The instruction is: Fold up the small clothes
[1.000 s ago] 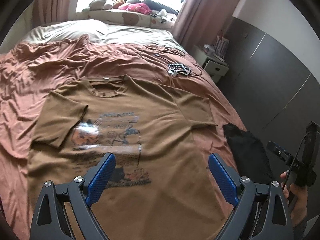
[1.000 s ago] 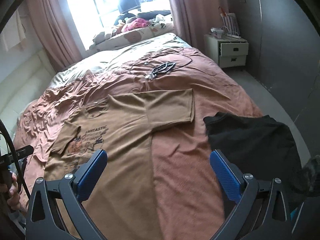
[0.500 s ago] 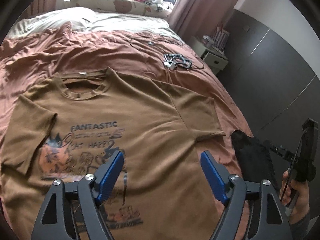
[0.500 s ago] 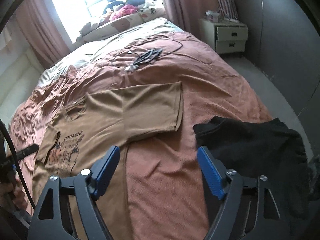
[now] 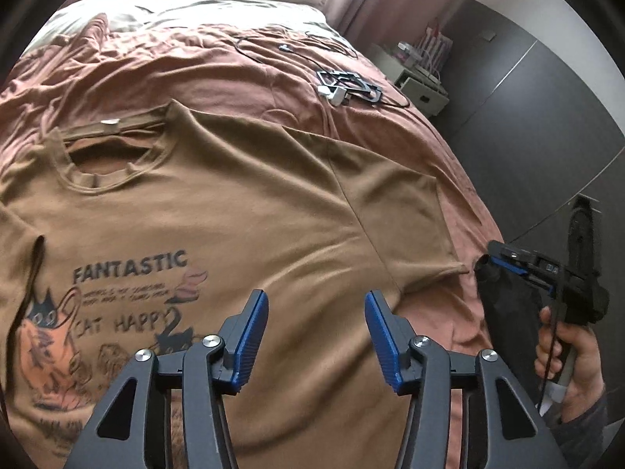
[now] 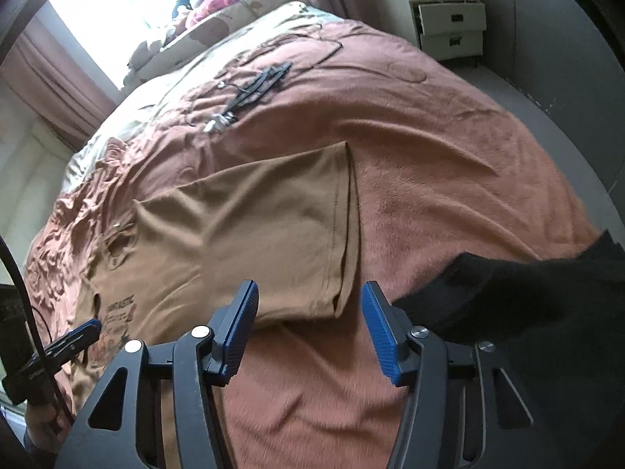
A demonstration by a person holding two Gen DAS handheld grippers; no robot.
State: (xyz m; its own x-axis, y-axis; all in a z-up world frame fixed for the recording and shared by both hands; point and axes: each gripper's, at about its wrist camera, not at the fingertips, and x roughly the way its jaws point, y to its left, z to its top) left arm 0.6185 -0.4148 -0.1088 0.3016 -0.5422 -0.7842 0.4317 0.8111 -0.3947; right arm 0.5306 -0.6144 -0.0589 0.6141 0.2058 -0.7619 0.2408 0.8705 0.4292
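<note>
**Both grippers drop toward the shirt, jaws narrowing**

The tan shirt [image 5: 273,203] lies flat and face up on the rust bedspread [image 6: 449,148], collar toward the pillows, sleeves spread. A second earlier both cameras looked at it from higher and farther back; now the cloth fills the left view and the printed "FANTASTIC" lettering reads large.

The left gripper [image 5: 316,332] hangs over the shirt's chest, just right of the print. Its jaws, wide a second ago, are closing and stand about half spread, with nothing pinched between them. The right gripper [image 6: 308,324] has moved in over the shirt's right sleeve [image 6: 297,234], its jaws also closing, half spread, the sleeve's lower corner lying just ahead of them but not gripped.

A black garment [image 6: 527,305] sits on the bedspread just beside the sleeve, apart from it.

The shirt looks unfolded so far. The approach suggests the first fold is about to start, probably with the right sleeve side. Neither tool has cloth yet, so each probably needs to go lower before it can pinch.
</note>
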